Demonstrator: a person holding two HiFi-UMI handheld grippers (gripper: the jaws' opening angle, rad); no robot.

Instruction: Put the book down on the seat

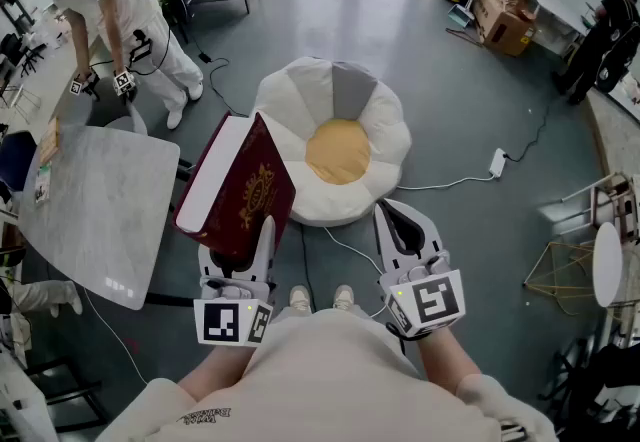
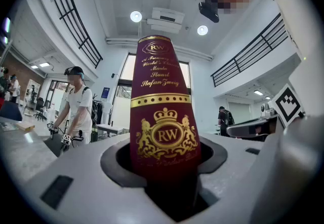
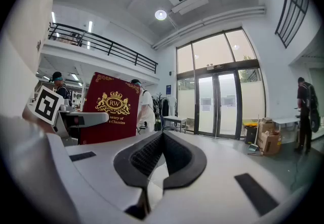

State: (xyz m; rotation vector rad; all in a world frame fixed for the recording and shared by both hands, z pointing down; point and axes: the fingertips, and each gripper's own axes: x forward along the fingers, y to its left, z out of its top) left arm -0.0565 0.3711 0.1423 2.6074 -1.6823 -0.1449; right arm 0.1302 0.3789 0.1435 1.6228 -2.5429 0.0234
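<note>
The red book (image 1: pixel 240 192) is up in the air and tilted, with its white pages showing on one side. It is just beside the flower-shaped seat (image 1: pixel 385 135), not on it. The left gripper (image 1: pixel 255 242) squeezes the book's bottom end. The left gripper view shows the book close up, stuck between the two jaws, with gold letters and a crown. The right gripper (image 1: pixel 398 220) is next to it and holds nothing. The right gripper view shows its jaw tips pressed together, with the book's front cover off to the left. Only the head view shows the seat, and a grey table (image 1: pixel 95 200) on the left.
</note>
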